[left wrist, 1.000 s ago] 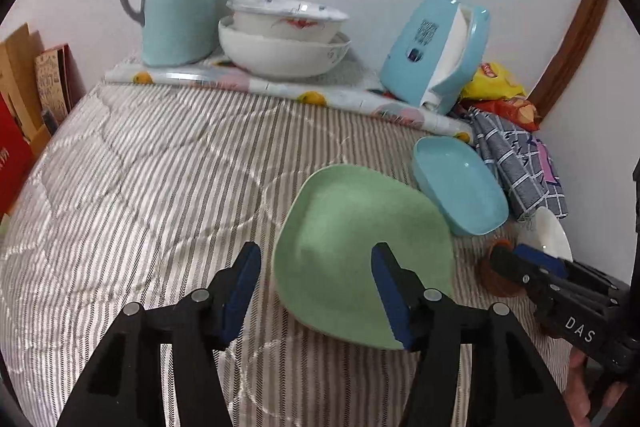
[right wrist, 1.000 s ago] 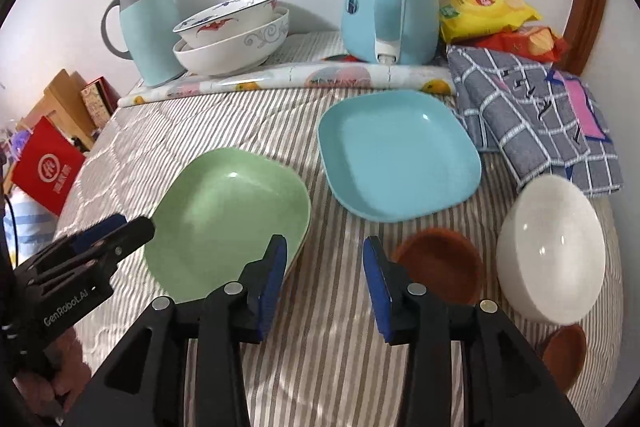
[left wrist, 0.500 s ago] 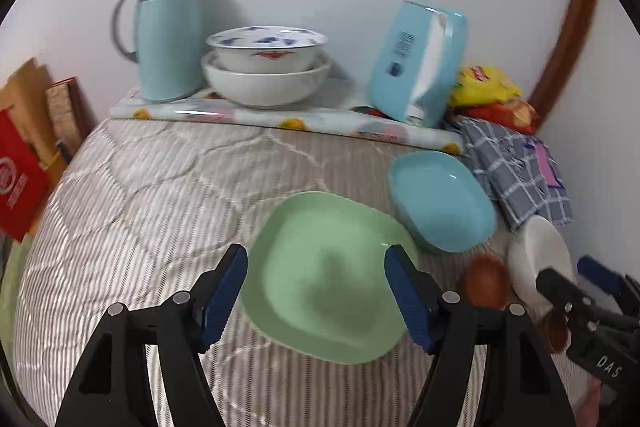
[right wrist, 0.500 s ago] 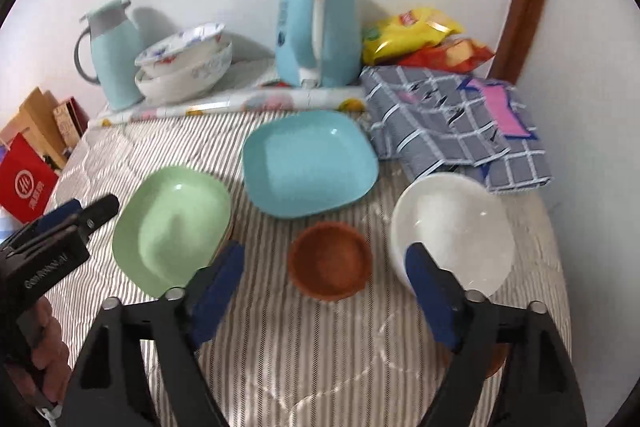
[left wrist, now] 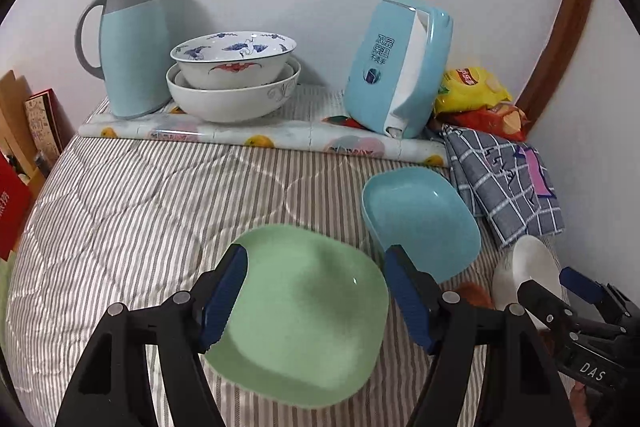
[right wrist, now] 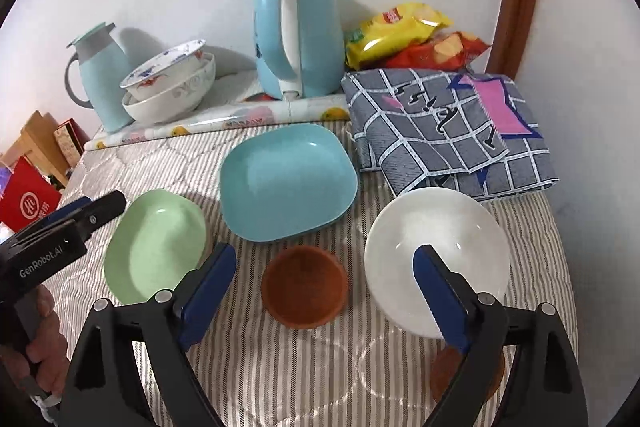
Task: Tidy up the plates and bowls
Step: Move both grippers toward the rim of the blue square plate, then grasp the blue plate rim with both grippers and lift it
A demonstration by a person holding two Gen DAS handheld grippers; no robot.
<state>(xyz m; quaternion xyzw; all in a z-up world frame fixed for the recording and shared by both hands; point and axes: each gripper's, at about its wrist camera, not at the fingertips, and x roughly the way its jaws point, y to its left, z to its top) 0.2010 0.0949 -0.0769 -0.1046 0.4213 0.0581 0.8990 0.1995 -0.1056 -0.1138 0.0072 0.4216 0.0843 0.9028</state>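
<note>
Left wrist view first: the left gripper [left wrist: 314,297] has its fingers spread wide and holds nothing, and the green plate [left wrist: 304,311] lies flat on the striped quilt [left wrist: 132,211] right between them, its left rim just beside the left finger [left wrist: 224,295]. Past the right finger [left wrist: 408,299] sits the blue plate [left wrist: 420,219], close to the green one. Further to the right of that finger the white bowl [left wrist: 528,267] shows partly, with the right gripper [left wrist: 560,291] in front of it; a sliver of brown dish [left wrist: 474,295] peeks out between finger and bowl. Far ahead of the fingertips, against the wall, two patterned bowls [left wrist: 234,83] sit nested, a pale blue jug [left wrist: 128,47] to their left and a blue kettle [left wrist: 396,71] to their right. A checked cloth [left wrist: 504,183] lies off to the right of the blue plate.

Over to the right wrist view: the right gripper [right wrist: 324,283] is also wide open and empty. The brown dish [right wrist: 305,285] sits on the quilt between the fingers. The white bowl [right wrist: 436,251] lies under and behind the right finger [right wrist: 438,293]; whether they touch, I cannot tell. Left of the left finger [right wrist: 208,287] rests the green plate [right wrist: 154,243], and beyond it the left gripper [right wrist: 92,209] comes in from the edge. Straight ahead of the fingertips lies the blue plate [right wrist: 288,183], with the kettle [right wrist: 296,31] behind it and snack bags [right wrist: 404,31] to the right. A second brown dish [right wrist: 444,371] shows partly under the right finger's base.
</note>
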